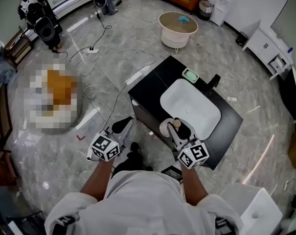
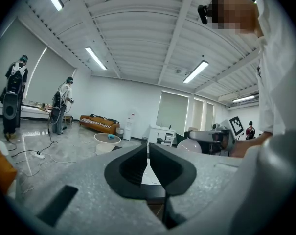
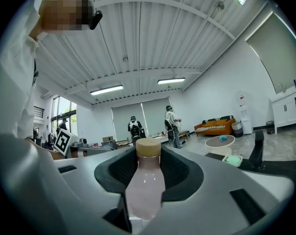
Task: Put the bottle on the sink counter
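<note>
Right gripper [image 3: 148,161] clamps upright pink-filled bottle [image 3: 146,182]

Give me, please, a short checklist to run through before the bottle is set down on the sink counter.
1. Right gripper shut on the bottle: ok.
2. Bottle upright, cap on: ok.
3. Bare counter free beside the basin: ok.
4. Left gripper shut, holding nothing, off the counter: ok.
5. Gap between the bottle's base and the counter: cannot tell.
</note>
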`<state>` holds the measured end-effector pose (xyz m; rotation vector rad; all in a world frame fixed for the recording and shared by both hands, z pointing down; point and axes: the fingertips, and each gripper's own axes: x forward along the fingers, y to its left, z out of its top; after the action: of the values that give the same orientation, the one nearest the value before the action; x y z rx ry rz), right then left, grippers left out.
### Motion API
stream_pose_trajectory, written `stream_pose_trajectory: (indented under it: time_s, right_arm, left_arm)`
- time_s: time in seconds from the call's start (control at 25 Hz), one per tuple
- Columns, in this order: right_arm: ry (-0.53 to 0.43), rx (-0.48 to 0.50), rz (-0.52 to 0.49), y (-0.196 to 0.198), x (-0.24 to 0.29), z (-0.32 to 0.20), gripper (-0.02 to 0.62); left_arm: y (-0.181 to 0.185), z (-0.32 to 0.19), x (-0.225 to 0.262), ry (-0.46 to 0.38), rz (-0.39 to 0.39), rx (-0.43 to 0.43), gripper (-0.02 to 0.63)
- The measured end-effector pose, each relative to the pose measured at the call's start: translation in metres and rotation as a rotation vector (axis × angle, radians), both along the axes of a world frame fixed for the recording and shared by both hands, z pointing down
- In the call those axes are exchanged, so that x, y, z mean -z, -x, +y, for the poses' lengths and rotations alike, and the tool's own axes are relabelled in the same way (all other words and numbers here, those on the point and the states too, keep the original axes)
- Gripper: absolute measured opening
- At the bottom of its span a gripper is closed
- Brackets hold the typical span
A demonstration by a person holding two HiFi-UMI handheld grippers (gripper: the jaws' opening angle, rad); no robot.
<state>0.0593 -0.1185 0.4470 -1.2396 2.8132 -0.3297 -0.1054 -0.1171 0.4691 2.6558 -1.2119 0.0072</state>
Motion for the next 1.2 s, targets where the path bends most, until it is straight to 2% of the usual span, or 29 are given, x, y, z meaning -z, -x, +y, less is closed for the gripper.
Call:
stream_pose_trajectory:
  time_s: [0.2,0.64,0.92,1.2]
  right_arm:
    - [-0.01,0.01,0.018,0.034,0.006,-0.046,0.144]
    - [-0.041,-0.02,0.08,0.098,0.013,-0.138,0.144]
    - [-0.019,-0.084,0.101,0.094,0.001,-0.171,0.144]
    - [0.003,-0.125,0.089,0.075,-0.014,-0.22,0.144]
  left_arm:
    - [0.027,-0.052,0.0,0.001,0.028,-0.01,0.029]
    - [0.076,-0.164,0.003,-0.018,0.016,-0.018,0.029]
    - [0.079,-0.199,-0.006,0.004,0.019,-0.043,0.029]
    - [0.061,-0.243,-0.015,0.022,0.005,-0.064,0.029]
